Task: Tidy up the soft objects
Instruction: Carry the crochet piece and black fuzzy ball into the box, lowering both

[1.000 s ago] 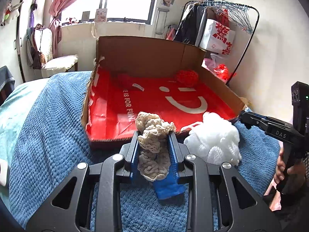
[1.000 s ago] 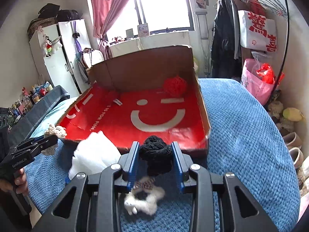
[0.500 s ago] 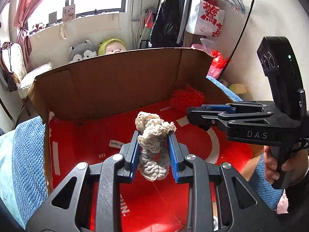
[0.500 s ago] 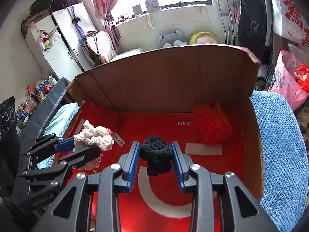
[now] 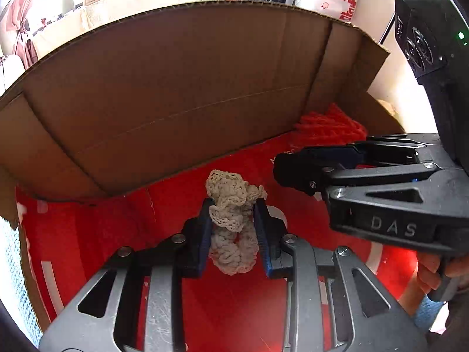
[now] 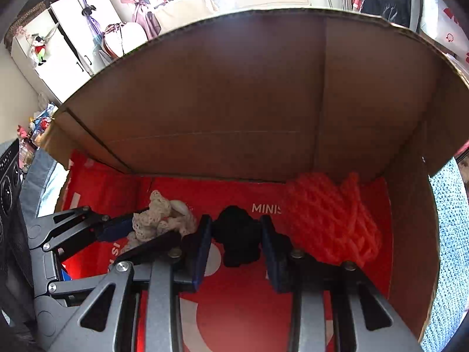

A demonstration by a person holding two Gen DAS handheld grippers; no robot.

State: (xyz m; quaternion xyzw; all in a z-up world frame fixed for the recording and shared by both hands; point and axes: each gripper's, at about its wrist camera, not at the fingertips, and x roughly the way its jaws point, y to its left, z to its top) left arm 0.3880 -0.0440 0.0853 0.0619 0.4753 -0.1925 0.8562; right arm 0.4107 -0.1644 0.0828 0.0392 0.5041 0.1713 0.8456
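My left gripper (image 5: pixel 233 209) is shut on a cream crocheted scrunchie (image 5: pixel 231 223) and holds it inside the cardboard box (image 5: pixel 176 88), above the red liner (image 5: pixel 102 234). My right gripper (image 6: pixel 234 228) is shut on a black scrunchie (image 6: pixel 237 240), also inside the box, near the back wall. A red knitted scrunchie (image 6: pixel 331 223) lies in the back right corner, just right of my right gripper. The right gripper also shows in the left wrist view (image 5: pixel 293 167), and the left gripper with the cream scrunchie shows in the right wrist view (image 6: pixel 158 220).
The box has tall brown walls at the back and right (image 6: pixel 410 205). A blue knitted blanket (image 6: pixel 451 234) lies outside the box on the right. White cupboards (image 6: pixel 64 52) and a window stand behind.
Both grippers have moved forward and deeper into the box, closer to its back wall. Each still holds its scrunchie.
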